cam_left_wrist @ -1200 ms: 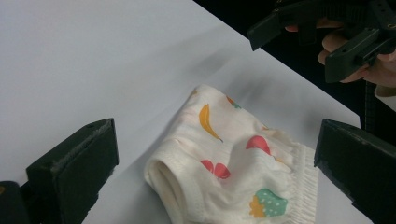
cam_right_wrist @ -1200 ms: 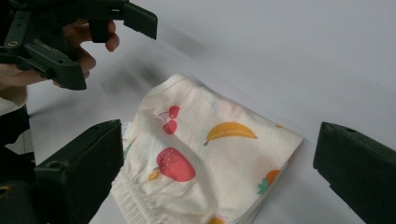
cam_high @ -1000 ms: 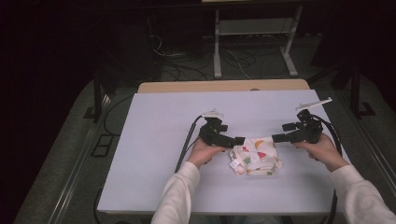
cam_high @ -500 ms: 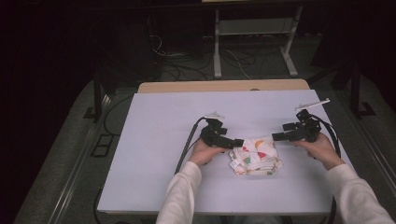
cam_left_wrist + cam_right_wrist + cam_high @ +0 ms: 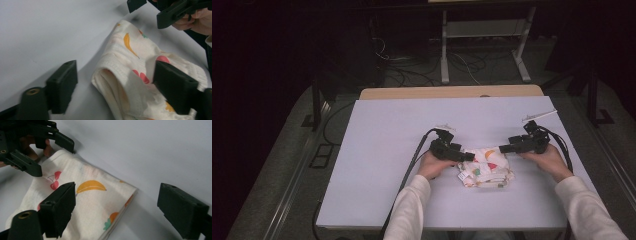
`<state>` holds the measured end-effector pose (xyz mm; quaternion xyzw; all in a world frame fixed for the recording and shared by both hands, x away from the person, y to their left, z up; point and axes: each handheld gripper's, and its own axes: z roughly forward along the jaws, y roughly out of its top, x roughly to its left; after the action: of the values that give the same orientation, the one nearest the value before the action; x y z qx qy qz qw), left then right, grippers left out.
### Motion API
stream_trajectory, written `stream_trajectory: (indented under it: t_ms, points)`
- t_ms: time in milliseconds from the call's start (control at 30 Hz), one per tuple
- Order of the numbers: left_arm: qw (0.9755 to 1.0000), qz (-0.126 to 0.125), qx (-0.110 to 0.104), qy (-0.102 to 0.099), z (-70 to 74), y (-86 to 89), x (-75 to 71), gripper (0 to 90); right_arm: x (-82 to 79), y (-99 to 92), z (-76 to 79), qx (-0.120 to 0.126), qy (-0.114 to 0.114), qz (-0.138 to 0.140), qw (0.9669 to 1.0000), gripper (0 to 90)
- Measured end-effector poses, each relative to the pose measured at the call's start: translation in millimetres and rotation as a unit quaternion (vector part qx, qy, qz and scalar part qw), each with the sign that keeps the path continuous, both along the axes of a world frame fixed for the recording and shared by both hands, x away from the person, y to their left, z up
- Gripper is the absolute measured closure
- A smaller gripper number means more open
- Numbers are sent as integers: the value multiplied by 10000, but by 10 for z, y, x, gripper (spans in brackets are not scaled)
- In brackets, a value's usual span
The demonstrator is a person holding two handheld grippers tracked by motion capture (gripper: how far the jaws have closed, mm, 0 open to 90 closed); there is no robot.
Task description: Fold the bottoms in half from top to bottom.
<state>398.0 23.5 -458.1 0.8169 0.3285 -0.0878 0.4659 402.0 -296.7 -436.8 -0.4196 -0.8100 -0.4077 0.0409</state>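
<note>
A folded cloth (image 5: pixel 484 167), cream with a fruit print, lies on the white tabletop (image 5: pixel 382 150) toward the near right, between the person's two hands. In the high view the left tongs (image 5: pixel 471 156) point at its near-left corner and the right tongs (image 5: pixel 502 149) at its far-right corner, both low over the tabletop and facing each other across the cloth.

In the left gripper view the left tongs (image 5: pixel 115 85) stand apart with a rolled, folded corner of the cloth (image 5: pixel 130 75) between the jaws. The right-hand jaw in that view sits against or just over the fabric; the other jaw is clear of it, with bare tabletop (image 5: pixel 50 37) in the gap. The jaws have just been closing, yet they do not clamp the cloth. The right tongs (image 5: pixel 150 12) show farther off at the top, beside the cloth's far edge.

In the right gripper view the right tongs (image 5: pixel 117 207) also stand apart, straddling a corner of the cloth (image 5: pixel 95 195) that bears a banana and cherries. One jaw lies over the fabric; the other is well off its edge, above the tabletop (image 5: pixel 155 152). These jaws too have just been closing, with the corner between them but not pinched. The left tongs (image 5: pixel 53 157) appear at the upper left, at the cloth's opposite corner.
</note>
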Motion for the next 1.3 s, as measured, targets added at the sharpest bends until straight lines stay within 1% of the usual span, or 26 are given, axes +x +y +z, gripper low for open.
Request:
stream_trajectory:
  t_ms: [33,100,167,233,267,300,333,367,400,467,500,567,667,733,800,867,900,933,1033,1133,1200,1300]
  points:
    - [10000,-14,-15,-12,-8,-2,3,276,10,7,-11,-6,-3,4,10000,202]
    - [10000,38,-40,-7,-25,-10,11,372,37,25,-45,-30,9,19,10000,233]
    - [10000,-44,-81,-2,-41,-16,13,458,62,49,-85,-35,12,81,10000,290]
    - [10000,-31,19,-65,-51,-24,13,557,83,82,-131,-65,58,192,9998,359]
    - [10000,-30,4,-44,-57,-20,18,606,87,99,-144,-103,16,218,9997,405]
    - [10000,-56,-50,1,-59,-11,28,650,91,109,-146,-71,-26,272,9996,463]
    - [9999,-46,-103,27,-61,-1,38,690,97,121,-147,-37,5,332,9994,521]
    - [9998,-32,-187,95,-65,10,51,720,101,137,-149,-70,-27,410,9991,598]
    - [9997,-29,-194,115,-65,16,57,742,104,154,-151,-111,-35,476,9988,692]
    - [9998,-29,-155,75,-63,23,58,762,123,165,-155,-24,37,550,9985,812]
    - [9999,-24,-136,42,-59,24,55,772,129,164,-155,21,50,535,9986,837]
    - [10000,-48,-63,-40,-44,33,54,785,152,153,-157,146,170,420,9989,852]
    - [9999,15,-14,-119,-14,61,54,797,172,123,-164,124,286,137,9994,863]
    - [9999,105,-72,-111,7,100,68,801,187,82,-177,288,396,-33,9988,865]
    - [9997,184,-129,-106,30,142,83,804,195,52,-182,352,457,-180,9982,867]
    - [9995,224,-223,-71,52,186,99,805,199,31,-179,484,526,-266,9971,867]
    - [9994,240,-241,-66,62,203,105,805,200,28,-176,525,527,-294,9968,868]
    - [9994,261,-214,-102,73,212,106,806,200,34,-169,563,528,-314,9965,868]
    - [9994,288,-161,-133,94,244,111,806,202,79,-140,551,473,-315,9969,868]
    - [9992,346,-171,-137,121,303,126,806,213,130,-117,561,430,-311,9970,868]
    - [9990,367,-148,-193,146,342,138,806,222,171,-100,565,411,-312,9971,868]
    - [9988,427,-144,-212,183,405,157,806,240,234,-79,598,362,-314,9971,867]
